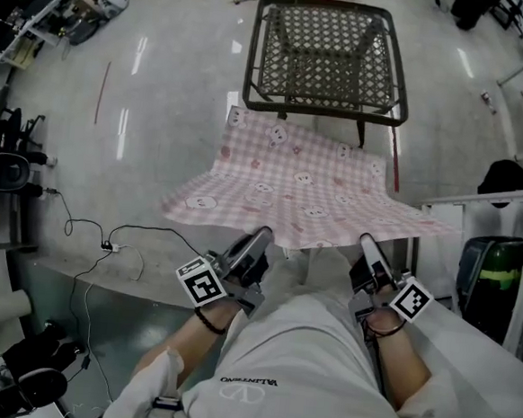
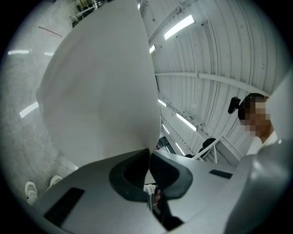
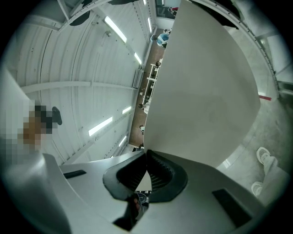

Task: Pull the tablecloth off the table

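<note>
**Cloth runs straight from both claws to the desk**

The left claw (image 1: 263, 240) and the right claw (image 1: 367, 248) are each pressed shut on the near edge of the cloth (image 1: 299, 193), one toward each corner. From them the cloth spreads away from the person. Its far edge reaches the near side of the desk (image 1: 323, 112), but I cannot tell if it rests on it. Neither hand is nearer to the desk. I judge the pull must go straight back toward the person, with both hands equal.
</note>
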